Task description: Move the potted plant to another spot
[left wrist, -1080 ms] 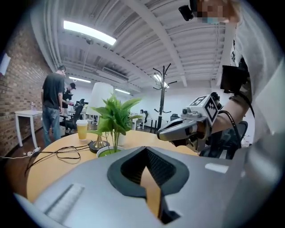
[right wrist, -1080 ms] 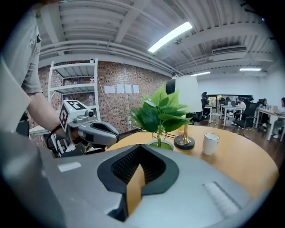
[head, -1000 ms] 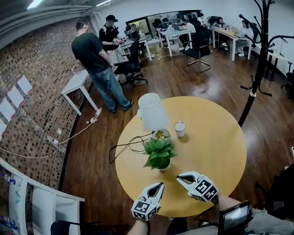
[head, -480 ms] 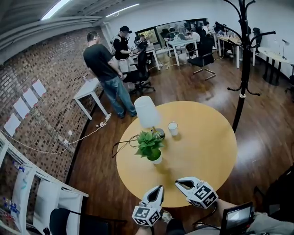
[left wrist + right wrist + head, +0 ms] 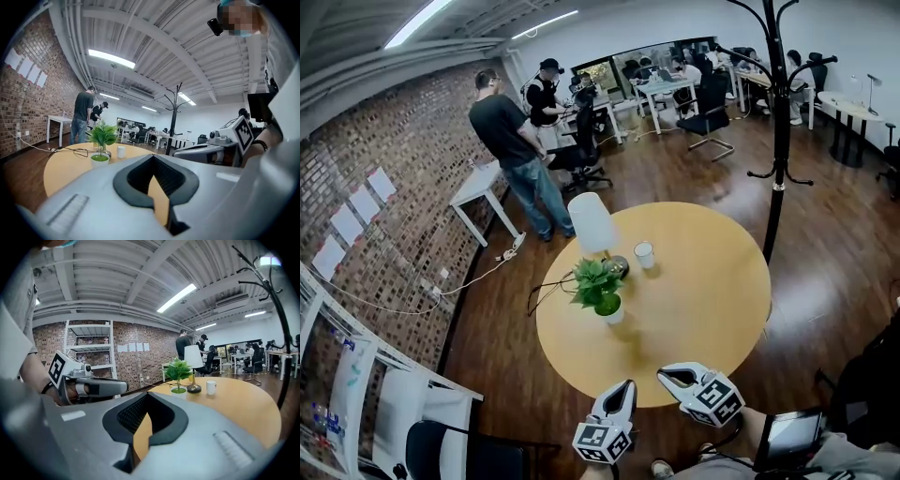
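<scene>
Hovering closed, empty: L hand-held gripper (image 5: 627, 384), R hand-held gripper (image 5: 662, 375); potted plant (image 5: 597, 285) part-hides lamp base (image 5: 619, 266).

left claw (image 5: 627, 384), right claw (image 5: 666, 375) drawn back, farther from potted plant (image 5: 598, 289)

A brick wall (image 5: 384, 131) lines the dark wood floor (image 5: 675, 178) where a black coat stand (image 5: 779, 141) rises.
</scene>
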The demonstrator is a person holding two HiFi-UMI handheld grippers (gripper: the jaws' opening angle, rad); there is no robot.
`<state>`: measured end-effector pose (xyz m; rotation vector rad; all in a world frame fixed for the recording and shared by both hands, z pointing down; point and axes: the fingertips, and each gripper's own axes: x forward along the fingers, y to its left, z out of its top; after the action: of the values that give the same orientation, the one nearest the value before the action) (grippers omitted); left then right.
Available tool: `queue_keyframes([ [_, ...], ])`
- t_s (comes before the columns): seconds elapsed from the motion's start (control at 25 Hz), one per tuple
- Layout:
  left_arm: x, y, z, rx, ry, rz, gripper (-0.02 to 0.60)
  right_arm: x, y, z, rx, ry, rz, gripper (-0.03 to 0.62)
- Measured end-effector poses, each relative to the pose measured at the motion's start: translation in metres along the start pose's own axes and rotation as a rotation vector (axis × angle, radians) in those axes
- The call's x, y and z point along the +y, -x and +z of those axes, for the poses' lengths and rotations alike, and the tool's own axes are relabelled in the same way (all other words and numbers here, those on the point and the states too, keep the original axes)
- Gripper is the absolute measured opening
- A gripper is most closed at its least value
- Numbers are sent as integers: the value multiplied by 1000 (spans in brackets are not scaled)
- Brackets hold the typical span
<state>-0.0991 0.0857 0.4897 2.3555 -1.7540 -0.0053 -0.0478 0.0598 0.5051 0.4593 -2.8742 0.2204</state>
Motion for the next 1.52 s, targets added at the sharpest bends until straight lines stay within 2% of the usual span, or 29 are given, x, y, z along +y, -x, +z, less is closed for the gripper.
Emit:
queue_keyframes([
  [0.64,6,38,9,-26,-18,-59,0,37,-1,8,4,16,-86,8],
  [1.52,2,52,15,-33,-20,-75,0,51,0,17,-11,19,-98,6],
])
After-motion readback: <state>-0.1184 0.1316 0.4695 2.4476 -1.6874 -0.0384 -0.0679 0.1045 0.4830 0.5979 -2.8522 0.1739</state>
